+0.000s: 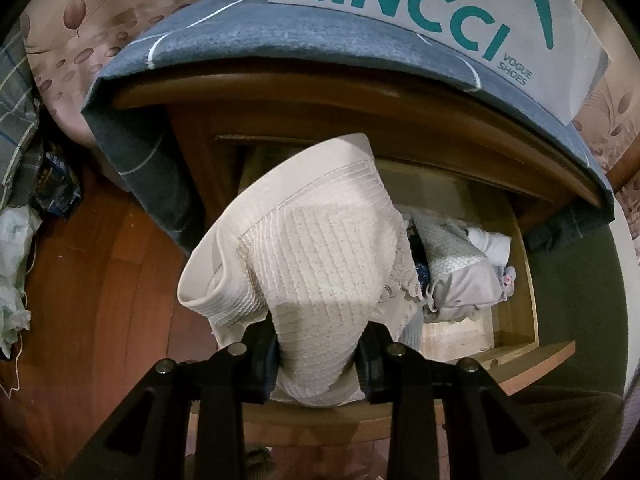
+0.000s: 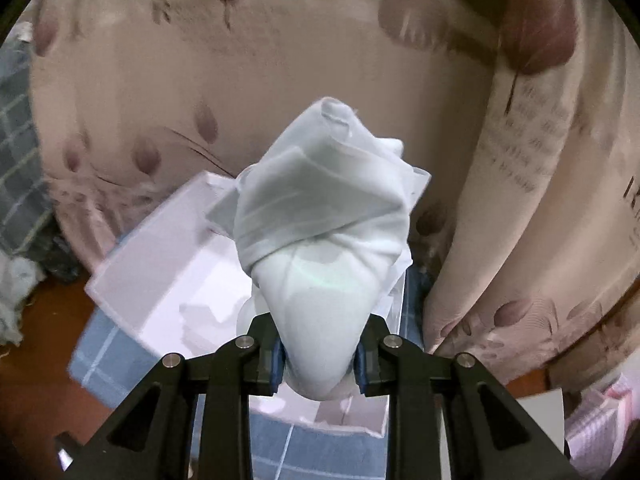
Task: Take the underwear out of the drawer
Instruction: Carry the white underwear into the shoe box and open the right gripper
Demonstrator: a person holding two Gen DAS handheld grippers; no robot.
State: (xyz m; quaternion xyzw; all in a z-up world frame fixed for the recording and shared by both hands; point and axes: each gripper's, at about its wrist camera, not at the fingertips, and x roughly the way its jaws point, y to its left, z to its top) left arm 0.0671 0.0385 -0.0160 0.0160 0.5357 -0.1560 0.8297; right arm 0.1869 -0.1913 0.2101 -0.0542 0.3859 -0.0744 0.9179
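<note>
My left gripper (image 1: 318, 360) is shut on cream ribbed underwear (image 1: 312, 240), held up in front of the open wooden drawer (image 1: 516, 280). Several folded pale garments (image 1: 460, 268) lie inside the drawer at the right. In the right wrist view my right gripper (image 2: 320, 360) is shut on rolled white underwear (image 2: 324, 236), held above a white box (image 2: 160, 272) that stands on blue checked cloth (image 2: 120, 364). The drawer is out of sight in that view, which is blurred.
A white shoe box with teal lettering (image 1: 420, 12) sits on a grey-blue cloth (image 1: 280, 44) atop the wooden cabinet. Leaf-print curtain (image 2: 280, 60) hangs behind. Red-brown wood floor (image 1: 92, 280) lies left, with bags and clutter (image 1: 24, 200) along its edge.
</note>
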